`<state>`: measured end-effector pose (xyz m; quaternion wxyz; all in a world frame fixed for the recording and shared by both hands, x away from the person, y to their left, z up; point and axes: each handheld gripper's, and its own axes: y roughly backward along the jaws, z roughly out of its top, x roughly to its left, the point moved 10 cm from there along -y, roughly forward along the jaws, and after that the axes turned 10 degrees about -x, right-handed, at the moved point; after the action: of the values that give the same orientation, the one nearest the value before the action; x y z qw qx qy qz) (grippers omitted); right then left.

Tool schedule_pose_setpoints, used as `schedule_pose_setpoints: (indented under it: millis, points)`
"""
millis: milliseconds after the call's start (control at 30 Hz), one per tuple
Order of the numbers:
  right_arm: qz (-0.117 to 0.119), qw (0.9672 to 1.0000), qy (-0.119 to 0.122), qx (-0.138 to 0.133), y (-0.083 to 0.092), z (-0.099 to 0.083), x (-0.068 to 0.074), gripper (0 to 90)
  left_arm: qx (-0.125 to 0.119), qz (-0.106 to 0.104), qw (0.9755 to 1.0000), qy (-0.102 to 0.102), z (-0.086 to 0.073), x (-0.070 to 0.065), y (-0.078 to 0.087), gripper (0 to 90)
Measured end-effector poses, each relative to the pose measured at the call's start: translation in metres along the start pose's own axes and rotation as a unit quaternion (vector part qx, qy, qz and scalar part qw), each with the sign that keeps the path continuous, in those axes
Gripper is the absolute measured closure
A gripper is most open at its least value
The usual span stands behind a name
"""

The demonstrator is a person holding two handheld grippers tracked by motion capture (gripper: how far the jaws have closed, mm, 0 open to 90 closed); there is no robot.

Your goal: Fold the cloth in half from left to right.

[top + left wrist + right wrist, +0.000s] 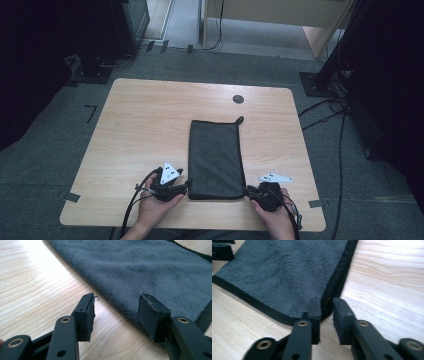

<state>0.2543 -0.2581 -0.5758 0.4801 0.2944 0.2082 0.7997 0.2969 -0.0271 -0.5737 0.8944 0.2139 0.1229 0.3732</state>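
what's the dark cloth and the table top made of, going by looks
Cloth: seemingly soft grey fleece or microfibre, matte, with a nubbly pile and a darker stitched border. Table: light wood or wood-look laminate, smooth with a slight sheen; grain lines show, but solid or veneer is unclear.

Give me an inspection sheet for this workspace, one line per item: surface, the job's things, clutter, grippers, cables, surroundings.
Surface: light wooden table with a round dark port near its far edge.
Job's things: dark grey towel, folded into a long strip with a hanging loop at its far corner, lying flat.
Clutter: nothing seen.
Grippers: left gripper open at the towel's near left corner, one jaw over the cloth; right gripper at the near right corner, jaws narrowly apart astride the dark hem.
Cables: one trails from each gripper; more lie on the floor at right.
Surroundings: grey carpet, dark stands, tape marks.
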Motion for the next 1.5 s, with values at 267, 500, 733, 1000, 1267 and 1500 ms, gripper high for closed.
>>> schedule_pose_setpoints:
  millis: [267, 500, 733, 1000, 1267, 1500]
  points:
    - [-0.012, 0.9998, 0.008, -0.011, -0.001, 0.001, -0.002, 65.0, 0.036, -0.013, 0.9991, -0.021, -0.008, -0.014, 0.002, 45.9]
    - [-0.042, 0.9981, 0.044, -0.005, -0.002, -0.002, -0.006, 62.7, 0.062, -0.012, 0.9964, -0.056, -0.013, -0.02, 0.003, 45.2]
    - [-0.077, 0.994, 0.078, -0.007, 0.001, -0.003, -0.013, 63.8, 0.065, -0.016, 0.9965, -0.05, -0.015, -0.02, 0.004, 45.3]
    - [-0.045, 0.9946, 0.088, -0.032, -0.006, 0.004, 0.007, 55.0, 0.067, -0.019, 0.9965, -0.046, -0.015, -0.02, 0.005, 45.6]
    - [-0.055, 0.9952, 0.079, -0.017, -0.009, -0.006, 0.009, 61.1, 0.078, -0.024, 0.9959, -0.04, -0.017, -0.023, 0.008, 48.1]
    - [-0.052, 0.9947, 0.088, -0.007, -0.002, -0.013, 0.015, 60.0, 0.075, -0.027, 0.9958, -0.045, -0.02, -0.026, 0.013, 48.1]
